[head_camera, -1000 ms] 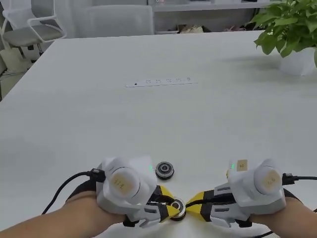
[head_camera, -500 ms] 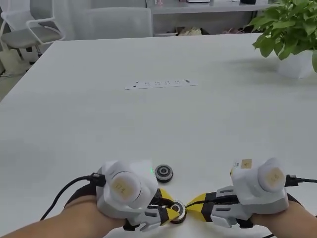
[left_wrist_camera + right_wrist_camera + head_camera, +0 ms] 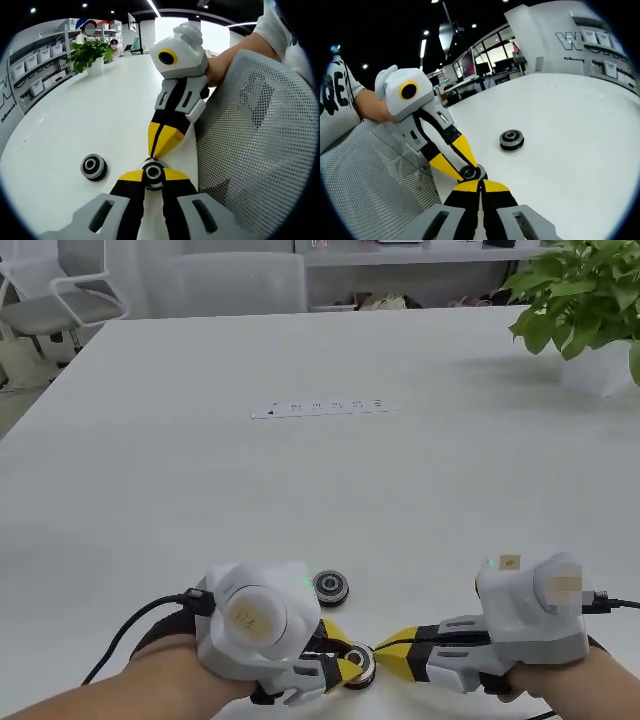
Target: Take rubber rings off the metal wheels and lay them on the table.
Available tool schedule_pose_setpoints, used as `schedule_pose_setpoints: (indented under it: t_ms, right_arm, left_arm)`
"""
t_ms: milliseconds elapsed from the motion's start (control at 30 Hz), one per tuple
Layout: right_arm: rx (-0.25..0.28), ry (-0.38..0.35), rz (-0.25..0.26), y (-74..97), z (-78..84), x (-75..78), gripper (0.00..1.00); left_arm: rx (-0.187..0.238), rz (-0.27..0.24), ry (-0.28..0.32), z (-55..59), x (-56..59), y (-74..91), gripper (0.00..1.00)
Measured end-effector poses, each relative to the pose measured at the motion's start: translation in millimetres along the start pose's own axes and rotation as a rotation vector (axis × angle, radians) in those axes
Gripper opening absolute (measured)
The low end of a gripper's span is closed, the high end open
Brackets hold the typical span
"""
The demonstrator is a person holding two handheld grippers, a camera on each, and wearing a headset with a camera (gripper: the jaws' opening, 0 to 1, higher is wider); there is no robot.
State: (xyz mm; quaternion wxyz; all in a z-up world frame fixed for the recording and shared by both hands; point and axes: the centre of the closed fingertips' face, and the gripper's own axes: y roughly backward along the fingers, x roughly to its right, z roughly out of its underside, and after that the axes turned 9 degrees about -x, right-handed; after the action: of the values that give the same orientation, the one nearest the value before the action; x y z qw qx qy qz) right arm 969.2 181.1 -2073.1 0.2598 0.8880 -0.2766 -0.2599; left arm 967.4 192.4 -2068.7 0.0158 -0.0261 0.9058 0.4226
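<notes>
A metal wheel (image 3: 358, 660) with a black rubber ring lies near the table's front edge, between both grippers. My left gripper (image 3: 340, 666) is shut on this wheel (image 3: 153, 173), one yellow tip on each side. From the other side my right gripper (image 3: 386, 651) meets it; its jaws (image 3: 479, 184) are pressed together at the wheel's rim (image 3: 469, 173), on the rubber ring as far as I can tell. A second ringed wheel (image 3: 330, 586) lies flat on the table just beyond, untouched (image 3: 93, 166) (image 3: 511, 139).
A white power strip (image 3: 320, 405) lies mid-table. A potted plant (image 3: 590, 310) stands at the far right corner and a white chair (image 3: 65, 295) beyond the far left. A grey mesh chair back (image 3: 255, 130) is close behind the grippers. The white table (image 3: 300, 490) stretches ahead.
My right gripper's body has shifted slightly to the right. The left gripper and the held wheel have stayed in place. The head camera has tilted a little.
</notes>
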Motion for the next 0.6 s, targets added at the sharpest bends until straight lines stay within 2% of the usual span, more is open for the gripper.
schedule_pose_setpoints:
  t_ms: [600]
  right_arm:
    - [0.034,-0.037,-0.044,-0.2,-4.2,-7.7,0.00]
  left_arm:
    - [-0.007,-0.004,0.003,-0.1,-0.4,-0.6,0.08]
